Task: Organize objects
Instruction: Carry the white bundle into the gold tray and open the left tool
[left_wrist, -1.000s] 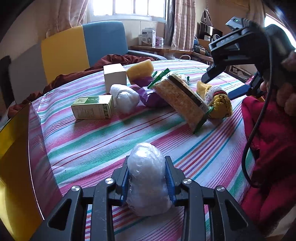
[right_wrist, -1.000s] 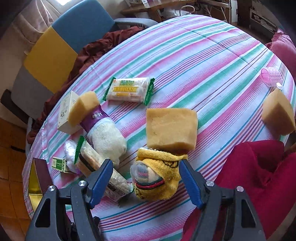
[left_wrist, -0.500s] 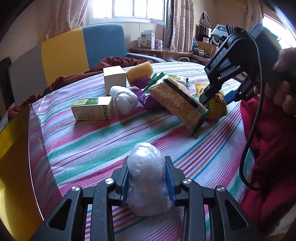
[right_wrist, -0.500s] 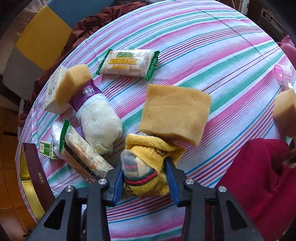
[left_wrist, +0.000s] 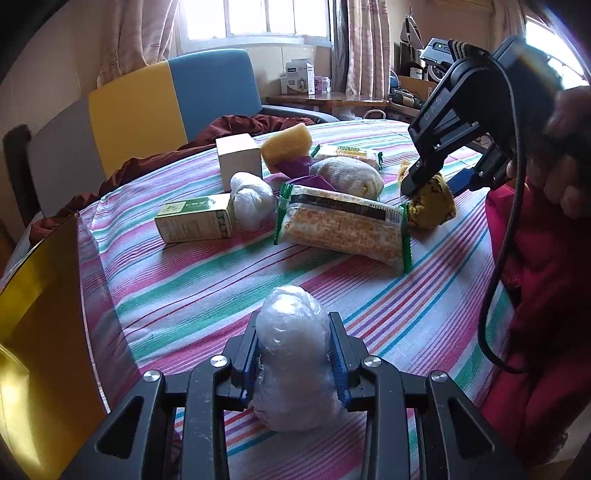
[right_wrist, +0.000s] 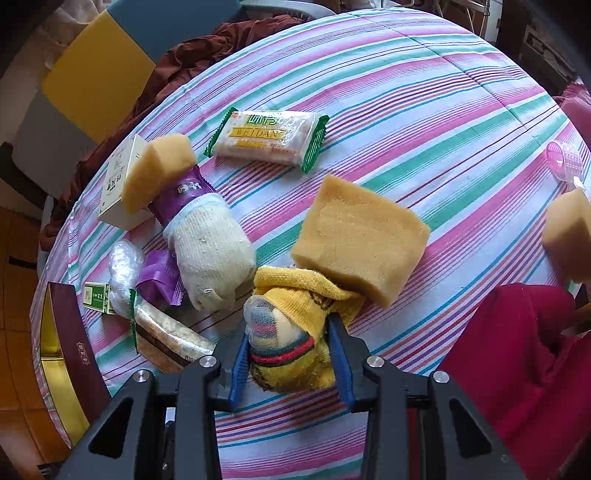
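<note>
My left gripper (left_wrist: 295, 354) is shut on a white plastic-wrapped bundle (left_wrist: 291, 365), held upright just over the striped tablecloth (left_wrist: 192, 295) near the front edge. My right gripper (right_wrist: 288, 358) is shut on a rolled yellow sock (right_wrist: 291, 332) with red and green stripes; it also shows in the left wrist view (left_wrist: 430, 206) under the right gripper (left_wrist: 436, 181). A tan sponge block (right_wrist: 360, 240) leans on the sock's far side.
A cracker packet (left_wrist: 343, 225) lies flat beside the sock, with a green box (left_wrist: 195, 223), a second wrapped bundle (left_wrist: 251, 197), a white sock (right_wrist: 210, 251), a white box (left_wrist: 238, 160), another packet (right_wrist: 267, 138), a gold tin (left_wrist: 40, 332) at left, a red cloth (right_wrist: 517, 369) at right.
My right gripper has closed on the yellow sock. The cracker packet that leaned upright has dropped flat. My left gripper still holds its bundle in place.
</note>
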